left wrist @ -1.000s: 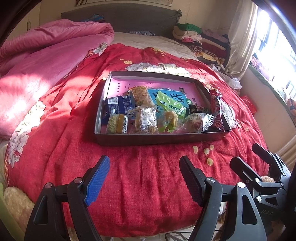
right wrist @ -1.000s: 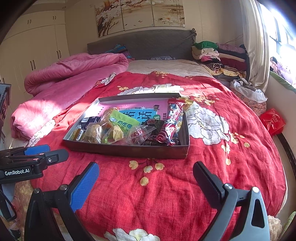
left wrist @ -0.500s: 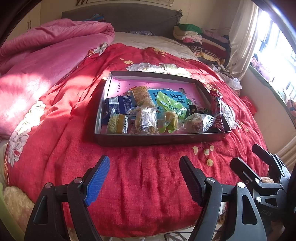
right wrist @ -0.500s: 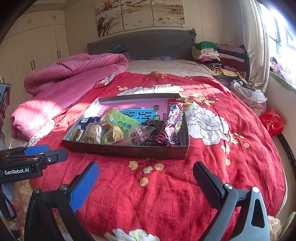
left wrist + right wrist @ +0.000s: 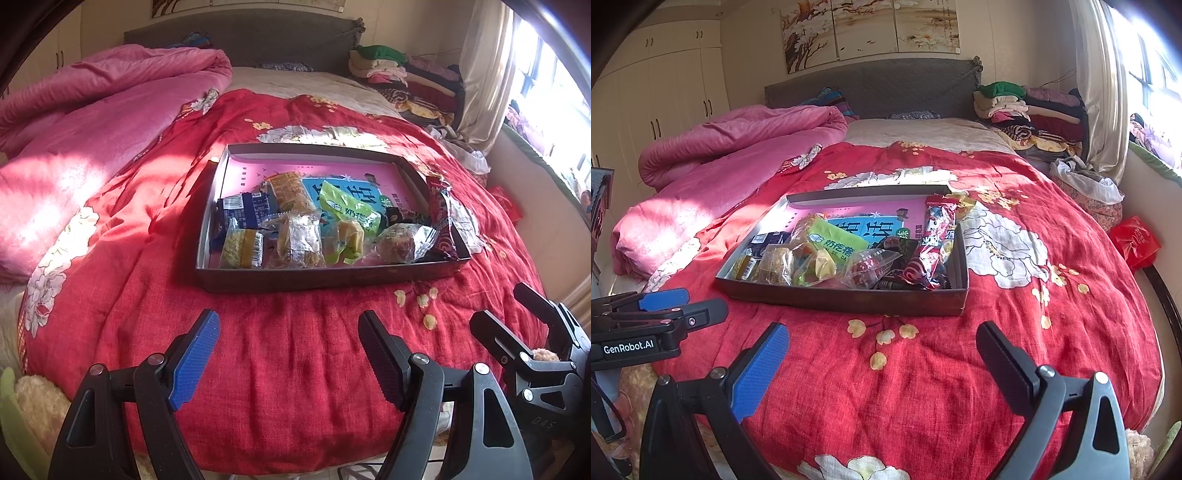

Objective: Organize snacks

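A shallow dark box with a pink floor sits on the red bedspread and also shows in the right wrist view. Several wrapped snacks lie in its near half: a green packet, a dark blue packet, clear-wrapped cakes and a long red packet leaning on the right wall. My left gripper is open and empty, short of the box's near edge. My right gripper is open and empty, also short of the box. Each gripper shows at the edge of the other's view.
A pink quilt is bunched on the bed's left side. Folded clothes are stacked at the headboard's right. A red bag lies by the right wall. Bare red bedspread lies between the grippers and the box.
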{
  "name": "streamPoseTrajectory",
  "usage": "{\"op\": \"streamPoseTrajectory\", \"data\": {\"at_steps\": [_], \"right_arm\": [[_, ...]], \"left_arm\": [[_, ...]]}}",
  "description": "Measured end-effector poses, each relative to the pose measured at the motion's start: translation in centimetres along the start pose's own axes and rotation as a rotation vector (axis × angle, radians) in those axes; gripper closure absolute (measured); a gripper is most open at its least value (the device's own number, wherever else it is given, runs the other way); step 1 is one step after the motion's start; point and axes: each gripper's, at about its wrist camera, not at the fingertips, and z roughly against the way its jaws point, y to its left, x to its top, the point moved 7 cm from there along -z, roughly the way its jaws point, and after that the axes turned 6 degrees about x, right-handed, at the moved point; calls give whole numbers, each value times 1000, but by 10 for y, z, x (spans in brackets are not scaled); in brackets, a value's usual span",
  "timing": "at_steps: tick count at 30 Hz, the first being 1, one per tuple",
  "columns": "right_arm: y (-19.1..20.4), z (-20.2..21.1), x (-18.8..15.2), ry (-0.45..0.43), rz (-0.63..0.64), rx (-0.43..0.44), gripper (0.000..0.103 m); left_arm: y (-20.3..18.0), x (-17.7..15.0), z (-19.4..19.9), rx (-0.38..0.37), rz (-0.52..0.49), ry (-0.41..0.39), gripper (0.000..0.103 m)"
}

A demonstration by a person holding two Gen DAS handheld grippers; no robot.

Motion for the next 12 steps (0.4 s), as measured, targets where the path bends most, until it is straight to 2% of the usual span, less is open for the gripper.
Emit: {"op": "streamPoseTrajectory", "data": {"at_steps": [3,7,12], "right_arm": [[-2,0,0,-1,-2,-5,1],[-11,-2,2,-3,-18,-20,1],[-42,-7,7,-9,-86,-61,1]], "left_arm": [[7,1,-2,29,20,-2,24],[19,4,-9,25,74,13,24],[50,20,-15,67,134,-39,23]]}}
